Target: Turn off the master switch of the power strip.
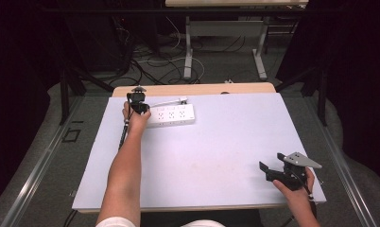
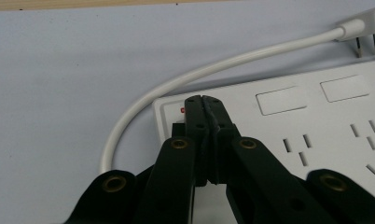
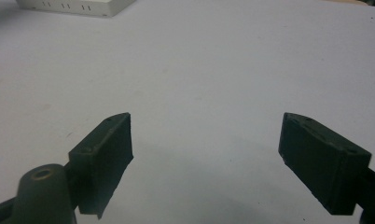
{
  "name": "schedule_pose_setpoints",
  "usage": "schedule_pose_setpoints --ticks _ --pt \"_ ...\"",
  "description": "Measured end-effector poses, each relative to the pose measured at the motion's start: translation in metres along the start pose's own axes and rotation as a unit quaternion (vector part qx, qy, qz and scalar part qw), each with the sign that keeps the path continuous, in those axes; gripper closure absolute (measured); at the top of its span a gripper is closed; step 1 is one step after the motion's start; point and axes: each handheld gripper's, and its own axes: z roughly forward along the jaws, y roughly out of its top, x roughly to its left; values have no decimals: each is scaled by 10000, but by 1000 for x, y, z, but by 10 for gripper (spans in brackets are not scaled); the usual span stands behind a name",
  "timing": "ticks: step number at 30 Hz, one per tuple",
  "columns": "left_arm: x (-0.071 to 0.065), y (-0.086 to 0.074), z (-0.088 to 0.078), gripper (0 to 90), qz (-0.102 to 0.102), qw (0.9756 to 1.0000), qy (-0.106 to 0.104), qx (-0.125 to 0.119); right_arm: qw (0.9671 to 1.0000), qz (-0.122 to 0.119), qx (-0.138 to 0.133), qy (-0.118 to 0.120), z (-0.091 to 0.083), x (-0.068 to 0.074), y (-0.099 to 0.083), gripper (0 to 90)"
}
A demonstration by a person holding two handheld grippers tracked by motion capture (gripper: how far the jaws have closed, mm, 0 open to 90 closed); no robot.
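My left claw [image 2: 205,100] is pressed together, its 2 jaws meeting tip to tip with nothing between them. The tips sit on the end of the white power strip [image 2: 316,126], right by the small switch and the red light [image 2: 182,110] there. In the high view that claw [image 1: 140,109] is at the far left part of the table [image 1: 202,156], near the far edge, and the power strip [image 1: 171,115] lies lengthwise along that edge, just to the right of my left hand [image 1: 135,120].

The strip's white cord [image 2: 185,81] curves out from the end I am touching and runs back along the strip's far side to its plug [image 2: 363,30], which lies flat on the table just beside the strip.

My right claw [image 3: 206,154] is spread wide, holding nothing, with bare table between its jaws. It [image 1: 266,171] is near the near right corner of the table, well apart from the power strip.
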Motion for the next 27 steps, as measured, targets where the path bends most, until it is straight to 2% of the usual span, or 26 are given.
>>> schedule_pose_setpoints --ticks 7,8,12,15,18,20,23,27 --pt "1 -1 3 900 -4 10000 -53 2 10000 -39 -68 5 0 -1 0 167" --pt "1 0 2 900 68 9999 -34 76 10000 -41 -75 -3 0 -1 0 167" --pt "1 1 3 900 171 9998 -27 97 10000 16 -72 -54 -1 -2 1 167" --pt "2 0 3 900 28 10000 -61 53 9999 -20 -116 -73 -1 -2 1 167" --pt "0 0 2 900 162 9999 -4 4 10000 11 -13 -74 -2 -2 0 167" --pt "0 -1 2 900 32 10000 -58 -67 10000 -1 -56 -28 0 -2 0 167" --pt "0 -2 1 900 8 9999 -77 -69 10000 37 -29 10 2 -1 -1 167" --pt "0 -2 0 900 -9 9999 -77 -71 10000 -75 19 -11 1 -1 0 167"
